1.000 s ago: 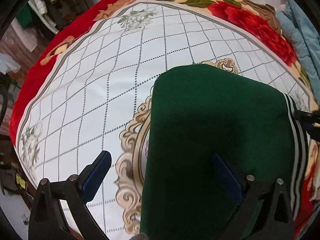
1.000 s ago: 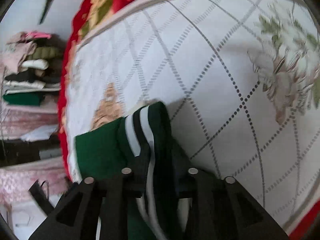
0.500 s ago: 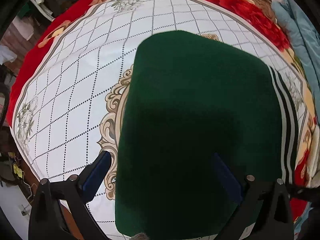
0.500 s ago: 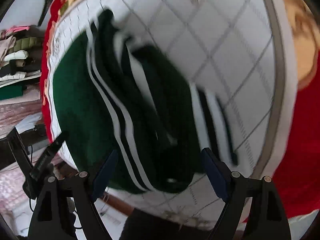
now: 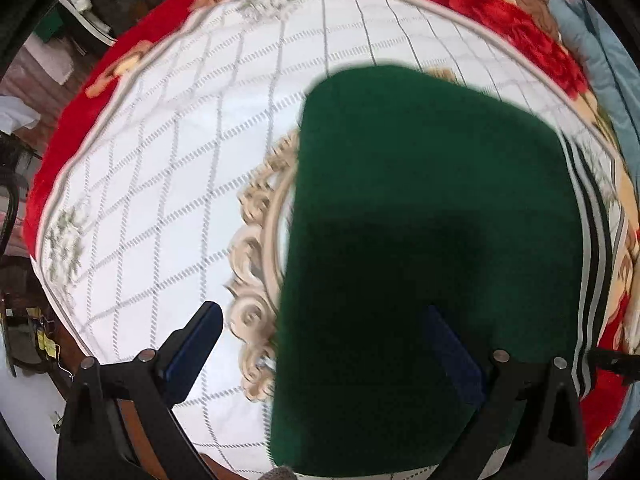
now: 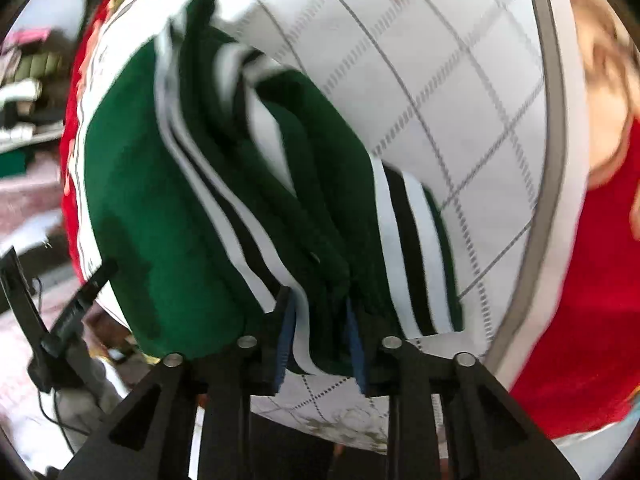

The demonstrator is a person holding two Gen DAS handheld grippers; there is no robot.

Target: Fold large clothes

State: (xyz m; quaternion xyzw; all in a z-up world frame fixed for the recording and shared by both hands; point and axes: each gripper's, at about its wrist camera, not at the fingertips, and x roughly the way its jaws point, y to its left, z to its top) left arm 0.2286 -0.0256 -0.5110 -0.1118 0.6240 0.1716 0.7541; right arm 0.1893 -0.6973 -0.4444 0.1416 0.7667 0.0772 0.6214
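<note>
Right up close in the right wrist view, the right gripper (image 6: 320,344) has its blue-padded fingers pinched onto a bunched edge of the green garment (image 6: 168,216), clamping the part where the white and black stripes (image 6: 408,248) run. The cloth fans out from the pinch in several stacked folds, and the picture is smeared there, so how many layers sit between the pads is hard to say.

Over in the left wrist view, the left gripper (image 5: 324,344) stands wide apart, holding nothing. Its left finger (image 5: 192,344) hangs over the white quilted blanket (image 5: 160,184), its right finger (image 5: 452,348) over the dark green cloth (image 5: 420,208); whether that pad touches the fabric cannot be told.

Further out, the garment lies as a flat, smooth green panel on the blanket, its striped trim (image 5: 592,240) along the right side. It partly covers a gold scroll medallion (image 5: 256,248) printed on the blanket. Beyond that, the diamond-grid pattern runs to a red floral border (image 5: 500,24). At the far right edge sits pale blue fabric (image 5: 600,40). In the right wrist view, a blurred stack of folded clothes (image 6: 24,92) shows at far left.
</note>
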